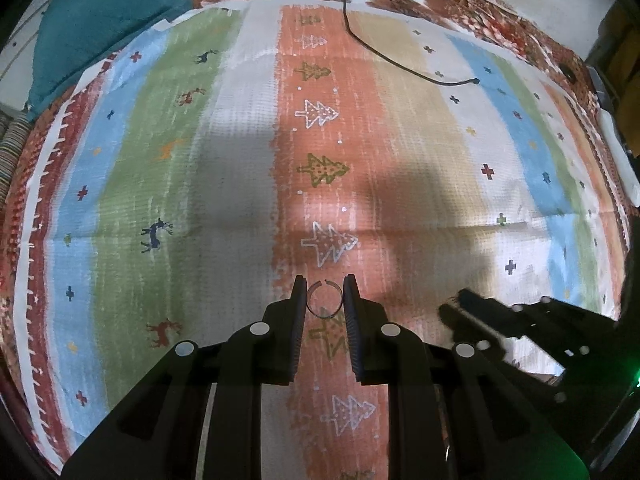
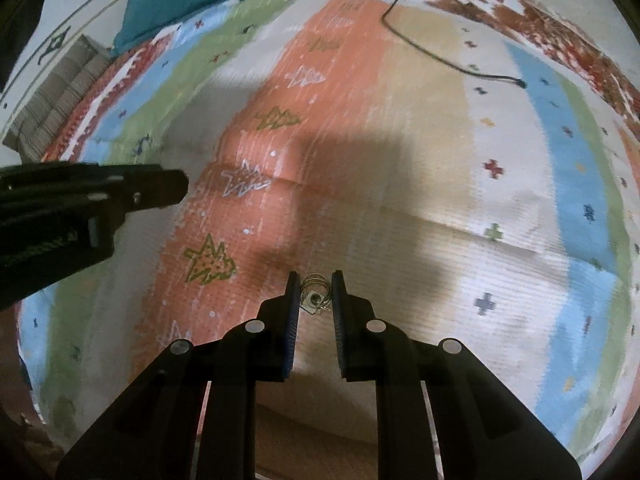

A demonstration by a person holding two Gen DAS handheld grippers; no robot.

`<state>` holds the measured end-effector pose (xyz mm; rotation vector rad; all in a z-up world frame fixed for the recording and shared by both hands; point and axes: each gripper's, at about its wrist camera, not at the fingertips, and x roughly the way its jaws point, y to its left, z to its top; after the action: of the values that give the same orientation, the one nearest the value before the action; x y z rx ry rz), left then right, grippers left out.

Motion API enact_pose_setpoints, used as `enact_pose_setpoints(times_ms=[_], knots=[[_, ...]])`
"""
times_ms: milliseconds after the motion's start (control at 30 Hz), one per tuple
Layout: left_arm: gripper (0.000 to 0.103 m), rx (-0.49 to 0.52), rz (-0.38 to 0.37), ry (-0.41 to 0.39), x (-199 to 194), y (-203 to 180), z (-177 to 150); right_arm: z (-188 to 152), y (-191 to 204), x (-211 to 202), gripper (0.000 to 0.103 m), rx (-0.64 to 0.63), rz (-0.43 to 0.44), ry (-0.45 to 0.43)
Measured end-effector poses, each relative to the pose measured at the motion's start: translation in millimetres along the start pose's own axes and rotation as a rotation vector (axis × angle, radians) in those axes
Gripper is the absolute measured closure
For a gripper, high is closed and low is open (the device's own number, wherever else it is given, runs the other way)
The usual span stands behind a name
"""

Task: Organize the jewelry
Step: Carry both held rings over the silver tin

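My left gripper point(image 1: 325, 286) is shut on a thin open metal ring point(image 1: 325, 299), held upright between its fingertips above the striped cloth point(image 1: 200, 184). My right gripper point(image 2: 315, 282) is shut on a small bundle of thin wire hoops with a square silver pendant point(image 2: 315, 298), held over the cloth point(image 2: 420, 168). The right gripper shows in the left wrist view point(image 1: 460, 304) at the lower right. The left gripper shows in the right wrist view point(image 2: 176, 188) at the left.
A teal cloth point(image 1: 100, 20) lies bunched at the far left corner. A black cable point(image 1: 384, 56) trails across the far side, its plug end on the blue stripe. Patterned bedding point(image 1: 500, 28) lies beyond the cloth.
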<state>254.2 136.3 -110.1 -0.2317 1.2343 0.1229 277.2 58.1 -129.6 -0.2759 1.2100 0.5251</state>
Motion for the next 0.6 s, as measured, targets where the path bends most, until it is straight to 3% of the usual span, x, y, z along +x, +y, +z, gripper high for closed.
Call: enact_pose_setpoints(times_ms=[367,600], knots=[[0.085,0.066,-0.004,-0.038,-22,-30,-13,-15,-22,-32,0.086,0.007,-0.113,-0.054],[0.085,0.097,-0.021,-0.074,-40,-46,-23,-24,-33,-49,0.086,0.029,-0.097,-0.077]])
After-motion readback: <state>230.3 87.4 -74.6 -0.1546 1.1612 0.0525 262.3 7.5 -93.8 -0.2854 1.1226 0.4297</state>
